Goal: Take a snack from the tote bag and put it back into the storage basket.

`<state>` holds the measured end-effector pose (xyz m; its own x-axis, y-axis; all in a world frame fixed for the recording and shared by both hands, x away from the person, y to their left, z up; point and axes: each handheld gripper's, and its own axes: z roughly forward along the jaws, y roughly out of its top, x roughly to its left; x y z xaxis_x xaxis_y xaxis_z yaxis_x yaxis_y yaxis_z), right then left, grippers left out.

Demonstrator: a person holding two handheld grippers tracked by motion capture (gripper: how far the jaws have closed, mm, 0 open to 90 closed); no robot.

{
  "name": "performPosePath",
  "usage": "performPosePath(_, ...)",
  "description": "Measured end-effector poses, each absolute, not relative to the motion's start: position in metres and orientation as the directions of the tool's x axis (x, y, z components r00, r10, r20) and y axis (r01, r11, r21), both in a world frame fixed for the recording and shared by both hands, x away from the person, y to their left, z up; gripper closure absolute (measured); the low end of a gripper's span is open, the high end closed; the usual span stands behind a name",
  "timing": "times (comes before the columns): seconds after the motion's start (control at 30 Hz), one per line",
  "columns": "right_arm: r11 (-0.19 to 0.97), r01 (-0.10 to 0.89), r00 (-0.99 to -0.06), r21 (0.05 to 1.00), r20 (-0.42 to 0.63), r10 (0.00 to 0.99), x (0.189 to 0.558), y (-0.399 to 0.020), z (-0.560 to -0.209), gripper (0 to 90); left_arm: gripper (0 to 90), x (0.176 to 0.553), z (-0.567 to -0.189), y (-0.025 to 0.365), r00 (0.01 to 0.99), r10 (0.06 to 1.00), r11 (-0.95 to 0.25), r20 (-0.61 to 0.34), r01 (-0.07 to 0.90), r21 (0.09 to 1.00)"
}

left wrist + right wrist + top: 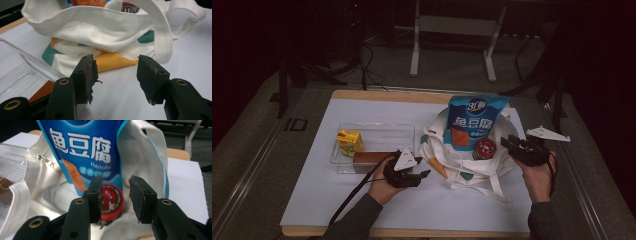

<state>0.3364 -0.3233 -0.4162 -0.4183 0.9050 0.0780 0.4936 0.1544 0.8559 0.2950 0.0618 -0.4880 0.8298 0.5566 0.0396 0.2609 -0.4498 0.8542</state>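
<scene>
Tote bag (462, 165) lies on the worktop, blue snack pouch (472, 122) upright inside, red tin (484, 148) beside the pouch; right gripper (512, 144), fingers released and empty, sits nearest the tin; left gripper (422, 175), also released, faces the bag's left edge

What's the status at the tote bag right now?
Left tool open, empty, facing tote bag. Right tool open, empty, above red tub. Blue pouch upright in bag.
</scene>
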Motion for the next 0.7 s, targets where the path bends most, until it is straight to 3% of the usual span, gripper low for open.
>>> performPosePath(0.7,0.111,0.526,-0.466,0.843,0.177,0.867,0.391,-0.32,-0.389,49.1,46.5,0.288,-0.517,0.046,0.854,0.519,-0.468,0.046,0.238,0.851)
